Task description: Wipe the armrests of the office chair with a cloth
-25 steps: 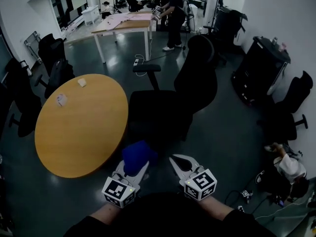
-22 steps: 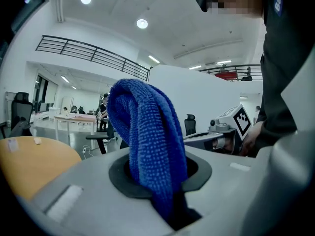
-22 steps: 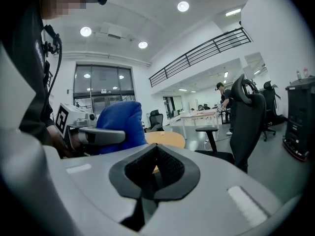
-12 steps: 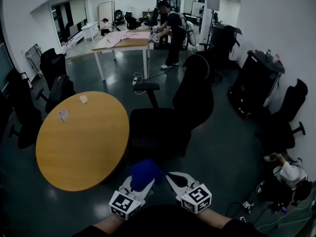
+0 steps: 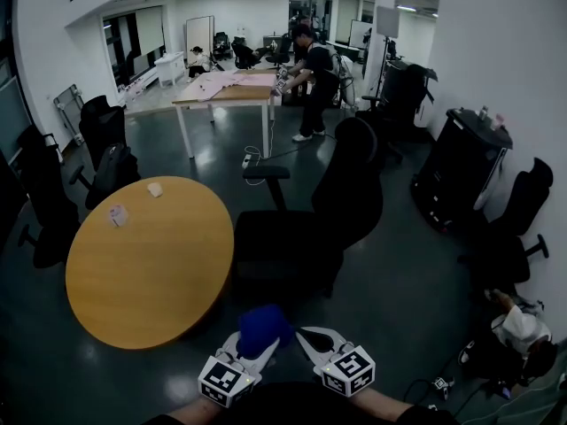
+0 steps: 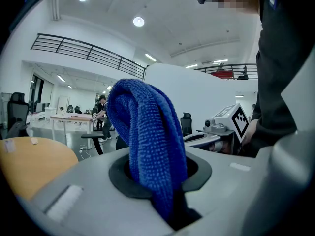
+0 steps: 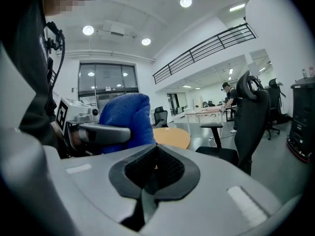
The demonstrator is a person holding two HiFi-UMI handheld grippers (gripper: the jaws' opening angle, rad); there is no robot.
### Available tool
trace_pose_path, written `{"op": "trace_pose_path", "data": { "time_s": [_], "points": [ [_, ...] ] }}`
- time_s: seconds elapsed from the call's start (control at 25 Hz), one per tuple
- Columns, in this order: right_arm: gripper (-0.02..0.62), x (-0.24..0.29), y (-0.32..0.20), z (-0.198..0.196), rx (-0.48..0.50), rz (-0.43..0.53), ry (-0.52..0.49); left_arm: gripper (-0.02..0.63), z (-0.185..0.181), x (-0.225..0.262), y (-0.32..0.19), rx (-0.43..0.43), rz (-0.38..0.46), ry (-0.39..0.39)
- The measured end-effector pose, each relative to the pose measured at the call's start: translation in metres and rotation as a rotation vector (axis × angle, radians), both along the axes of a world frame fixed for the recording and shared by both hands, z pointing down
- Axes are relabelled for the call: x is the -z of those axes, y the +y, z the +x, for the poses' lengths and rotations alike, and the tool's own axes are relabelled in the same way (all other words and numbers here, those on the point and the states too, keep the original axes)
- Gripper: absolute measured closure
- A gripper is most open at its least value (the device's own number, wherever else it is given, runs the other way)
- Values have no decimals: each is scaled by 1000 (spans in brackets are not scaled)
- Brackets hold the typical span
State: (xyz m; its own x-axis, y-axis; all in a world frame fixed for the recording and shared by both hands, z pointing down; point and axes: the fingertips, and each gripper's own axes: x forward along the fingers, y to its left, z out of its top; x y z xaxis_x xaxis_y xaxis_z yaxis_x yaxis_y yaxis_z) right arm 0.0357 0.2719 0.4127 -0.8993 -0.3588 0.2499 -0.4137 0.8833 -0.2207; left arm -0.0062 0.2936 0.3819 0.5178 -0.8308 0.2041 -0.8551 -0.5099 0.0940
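**A:** What sort of room is it?

**B:** A large office with a dark, shiny floor point(image 5: 399, 273). A round wooden desk point(image 5: 146, 259) fills the left centre of the head view. A long desk point(image 5: 226, 91) stands at the top centre, and a person point(image 5: 314, 78) leans over its right end.

**A:** And the office chair?

**B:** The black office chair point(image 5: 306, 228) is mid-frame, just right of the round desk, with its tall back toward the right. One armrest point(image 5: 266, 173) shows above the seat on the far side.

**A:** Where is the cloth?

**B:** The blue cloth point(image 5: 263, 328) is at the bottom centre, apart from the chair. The left gripper point(image 5: 248, 351) has its jaws clamped on the cloth, which rises above them in a thick fold.

**A:** The other one?

**B:** The right gripper point(image 5: 321, 339) is just beside the left one. Its jaws are pressed together with nothing between them.
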Motion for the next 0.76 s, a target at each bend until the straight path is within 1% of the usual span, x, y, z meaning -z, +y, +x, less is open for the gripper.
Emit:
{"op": "trace_pose_path", "data": {
  "time_s": [0.56,0.76],
  "points": [
    [592,2,17,-6,49,0,5,500,-5,3,21,40,5,-7],
    [592,2,9,-12,88,27,12,500,-11,5,16,82,34,-7]
  ]
}}
